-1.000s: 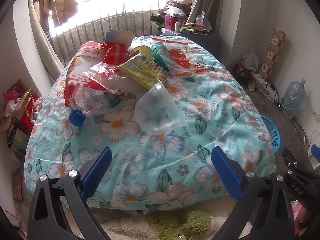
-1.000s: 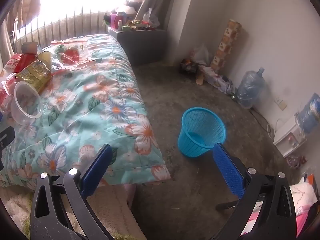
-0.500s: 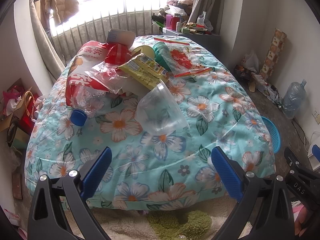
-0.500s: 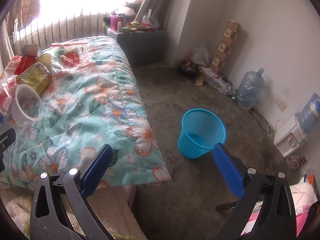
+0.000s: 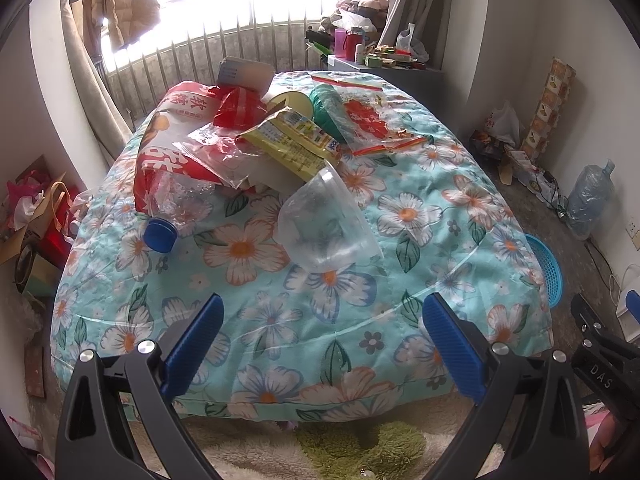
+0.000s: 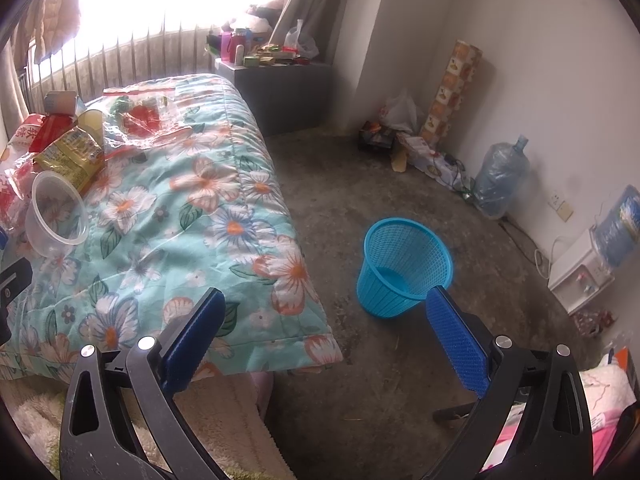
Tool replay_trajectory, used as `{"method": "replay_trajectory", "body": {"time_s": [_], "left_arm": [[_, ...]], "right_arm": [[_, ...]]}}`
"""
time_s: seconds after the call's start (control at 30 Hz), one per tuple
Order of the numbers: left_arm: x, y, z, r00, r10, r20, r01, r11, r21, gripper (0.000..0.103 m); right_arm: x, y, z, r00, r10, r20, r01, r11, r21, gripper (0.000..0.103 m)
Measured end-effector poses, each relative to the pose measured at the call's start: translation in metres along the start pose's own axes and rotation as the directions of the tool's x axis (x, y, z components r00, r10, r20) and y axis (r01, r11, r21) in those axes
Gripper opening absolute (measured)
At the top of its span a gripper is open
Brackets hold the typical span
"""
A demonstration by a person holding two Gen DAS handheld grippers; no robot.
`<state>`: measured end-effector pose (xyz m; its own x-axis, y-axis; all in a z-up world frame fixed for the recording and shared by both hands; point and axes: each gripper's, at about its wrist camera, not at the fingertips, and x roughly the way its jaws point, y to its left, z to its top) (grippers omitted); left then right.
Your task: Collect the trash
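Both tools idle: the left hand-held gripper (image 5: 320, 336) and the right hand-held gripper (image 6: 324, 328) stand spread wide, gripping nothing. The trash pile (image 5: 256, 140) lies on the floral quilt (image 5: 420, 216), the clear plastic cup (image 5: 324, 224) nearest. Recommended: take the cup by its rim, lightly, since it looks easily crushed. The blue basket (image 6: 404, 264) stands on the concrete floor beside the quilt's corner.

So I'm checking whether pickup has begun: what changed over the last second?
Only the left gripper eased slightly toward the clear plastic cup; the right gripper barely shifted. Nothing was grasped or released. Both stay open, trash still piled on the quilt, blue basket in place.
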<state>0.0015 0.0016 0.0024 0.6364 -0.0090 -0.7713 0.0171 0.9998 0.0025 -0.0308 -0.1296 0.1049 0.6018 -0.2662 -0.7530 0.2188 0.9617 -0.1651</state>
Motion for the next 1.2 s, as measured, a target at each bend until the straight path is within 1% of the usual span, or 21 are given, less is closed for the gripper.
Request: {"method": "replay_trajectory", "body": {"time_s": [1.2], "left_arm": [[0.0023, 0.0053, -0.0008, 1.000, 0.001, -0.003, -0.001, 1.000, 0.001, 0.097]], "right_arm": [[-0.0017, -0.0003, 0.0011, 1.000, 0.008, -0.001, -0.008, 1.000, 0.003, 0.096]]}}
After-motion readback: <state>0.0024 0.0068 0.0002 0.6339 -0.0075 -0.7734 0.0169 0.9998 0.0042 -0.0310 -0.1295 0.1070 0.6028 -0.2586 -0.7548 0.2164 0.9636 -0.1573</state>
